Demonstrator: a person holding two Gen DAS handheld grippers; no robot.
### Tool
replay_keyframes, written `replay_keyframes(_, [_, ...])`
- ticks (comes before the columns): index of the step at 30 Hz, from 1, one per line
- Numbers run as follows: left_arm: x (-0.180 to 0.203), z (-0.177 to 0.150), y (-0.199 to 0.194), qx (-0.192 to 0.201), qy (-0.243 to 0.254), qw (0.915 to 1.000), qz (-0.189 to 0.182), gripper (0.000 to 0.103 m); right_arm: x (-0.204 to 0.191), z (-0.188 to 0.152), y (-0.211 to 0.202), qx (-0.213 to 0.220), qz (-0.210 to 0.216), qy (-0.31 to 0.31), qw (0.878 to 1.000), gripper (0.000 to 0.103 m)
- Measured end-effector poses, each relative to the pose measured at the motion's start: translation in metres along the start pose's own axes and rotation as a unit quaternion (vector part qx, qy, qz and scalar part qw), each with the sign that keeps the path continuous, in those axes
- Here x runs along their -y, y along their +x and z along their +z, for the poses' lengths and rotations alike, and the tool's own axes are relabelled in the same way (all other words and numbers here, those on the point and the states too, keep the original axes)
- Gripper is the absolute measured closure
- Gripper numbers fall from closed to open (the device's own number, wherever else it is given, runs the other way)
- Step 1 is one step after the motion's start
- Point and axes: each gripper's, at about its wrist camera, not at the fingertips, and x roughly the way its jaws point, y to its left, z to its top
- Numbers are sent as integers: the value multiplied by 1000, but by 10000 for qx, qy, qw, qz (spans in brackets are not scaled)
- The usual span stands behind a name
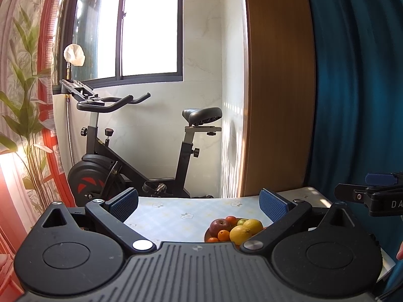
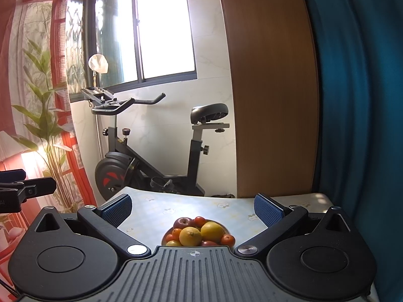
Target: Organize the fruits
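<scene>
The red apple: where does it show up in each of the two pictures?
Left wrist view: the red apple sits low, right of centre, at the fruit pile's left.
Right wrist view: the red apple sits low, near centre, at the pile's back left.
Shared landmark: the exercise bike behind the table.

Fruit (image 2: 199, 232) in a plate (image 2: 226, 227) on the table (image 2: 156, 207), exercise bike (image 2: 151, 151) behind, below the window (image 2: 161, 27).
</scene>
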Motion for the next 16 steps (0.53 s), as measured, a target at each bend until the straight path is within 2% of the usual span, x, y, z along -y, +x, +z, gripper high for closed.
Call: replay_keyframes(16, [2,1,-4,31,14,10000,82,0,0,0,0,0,3,-4,10000,0])
